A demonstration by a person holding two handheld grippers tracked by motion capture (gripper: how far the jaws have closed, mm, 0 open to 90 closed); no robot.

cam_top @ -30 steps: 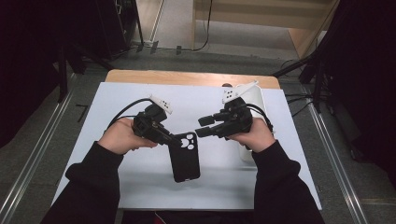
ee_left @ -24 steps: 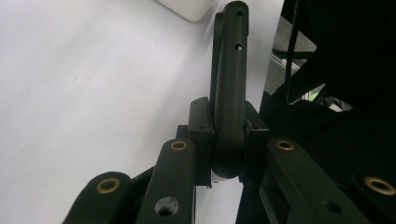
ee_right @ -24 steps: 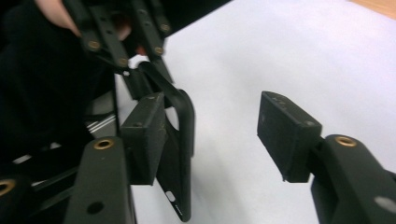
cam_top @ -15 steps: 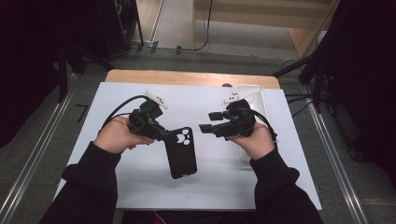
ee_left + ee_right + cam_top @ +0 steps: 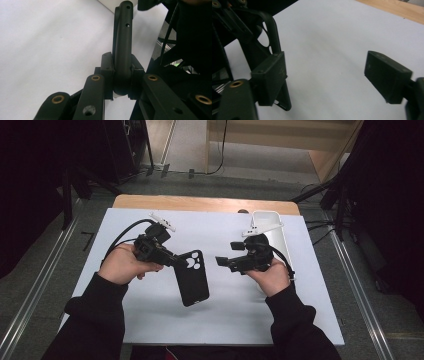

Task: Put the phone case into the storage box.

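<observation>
Sleeves come in dark from the bottom edge of the high view, one gripper in each hand. On the left, the left gripper (image 5: 172, 261) is clamped on the top corner of the black phone case (image 5: 192, 279), right by the camera cutouts, and the case hangs down toward the person, tilted above the white mat (image 5: 210, 320). From the left gripper view the case (image 5: 123, 50) stands edge-on, its rim pinched tight between the two pads. Over to the right gripper (image 5: 223, 261): jaws wide apart, they have just been opening, nothing between them, and it sits just beside the case's top edge without touching it. The right gripper view catches the case (image 5: 270, 30) behind its left pad, bare mat between the jaws. Further out, a white tray (image 5: 270, 220) lies on the mat behind the right hand. Beyond the mat, a strip of wooden tabletop (image 5: 200, 203), then grey floor with cables and black stand legs.
</observation>
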